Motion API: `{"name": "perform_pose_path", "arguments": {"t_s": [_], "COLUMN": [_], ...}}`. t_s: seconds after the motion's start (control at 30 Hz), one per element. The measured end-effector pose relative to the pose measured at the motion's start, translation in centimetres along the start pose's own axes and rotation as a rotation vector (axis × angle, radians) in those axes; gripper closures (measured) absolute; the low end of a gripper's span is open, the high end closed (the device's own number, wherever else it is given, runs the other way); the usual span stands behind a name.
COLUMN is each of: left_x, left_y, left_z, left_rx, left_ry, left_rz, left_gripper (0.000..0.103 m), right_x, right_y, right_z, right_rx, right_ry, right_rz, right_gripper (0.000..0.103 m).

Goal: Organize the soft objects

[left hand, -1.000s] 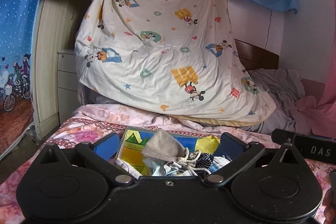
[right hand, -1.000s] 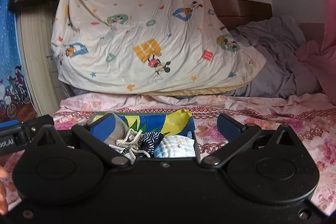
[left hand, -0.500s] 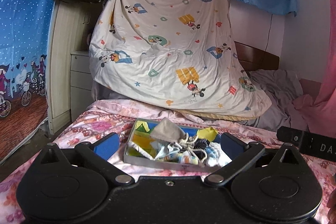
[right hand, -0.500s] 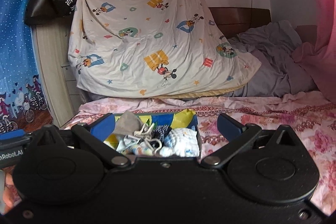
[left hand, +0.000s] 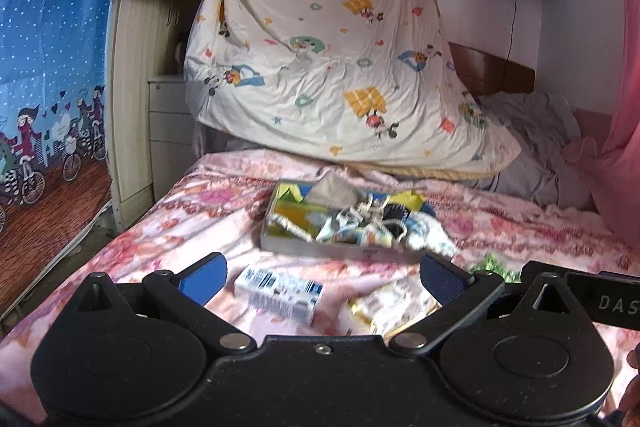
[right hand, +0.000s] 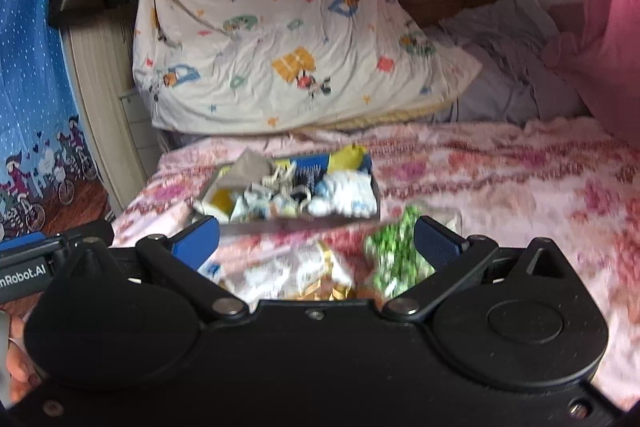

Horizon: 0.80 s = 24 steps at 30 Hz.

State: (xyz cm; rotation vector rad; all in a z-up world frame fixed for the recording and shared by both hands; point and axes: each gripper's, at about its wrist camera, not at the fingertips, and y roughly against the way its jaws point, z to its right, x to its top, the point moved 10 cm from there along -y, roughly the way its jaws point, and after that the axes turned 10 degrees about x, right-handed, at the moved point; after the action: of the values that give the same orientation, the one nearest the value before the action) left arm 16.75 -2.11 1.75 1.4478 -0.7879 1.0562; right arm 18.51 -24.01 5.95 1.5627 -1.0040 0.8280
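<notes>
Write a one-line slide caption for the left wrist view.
Open left gripper above a blue-and-white packet on the pink floral bedspread, facing a shallow grey tray piled with soft items.

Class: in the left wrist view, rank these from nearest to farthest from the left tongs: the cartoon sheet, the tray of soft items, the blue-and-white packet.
1. Blue-and-white packet, between the open left tongs.
2. Tray, mid-bed ahead.
3. Cartoon sheet, hanging behind.
</notes>
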Motion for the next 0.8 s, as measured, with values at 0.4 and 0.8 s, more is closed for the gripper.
{"name": "perform_pose_path", "arguments": {"t_s": [0.4,0.8], "left_x": [-3.1,-5.1], "left_y": [-0.2,-1.2], "left_z": [-2.7,-2.9], "left_rx": [0.075,0.098], "left_ry": [0.005,-0.013], "left_rz": [-0.042,-0.068], "left_gripper": [0.001,0.001], "right_x": [-5.5,-6.2], "right_y": [0.9,-1.1], "right_z": [-0.9,-1.0], "right_rx": [-0.027,-0.024], "right_ry": [0.014,0.021], "right_rz": [-0.055,-0.065], "right_gripper": [0.001,0.001]}}
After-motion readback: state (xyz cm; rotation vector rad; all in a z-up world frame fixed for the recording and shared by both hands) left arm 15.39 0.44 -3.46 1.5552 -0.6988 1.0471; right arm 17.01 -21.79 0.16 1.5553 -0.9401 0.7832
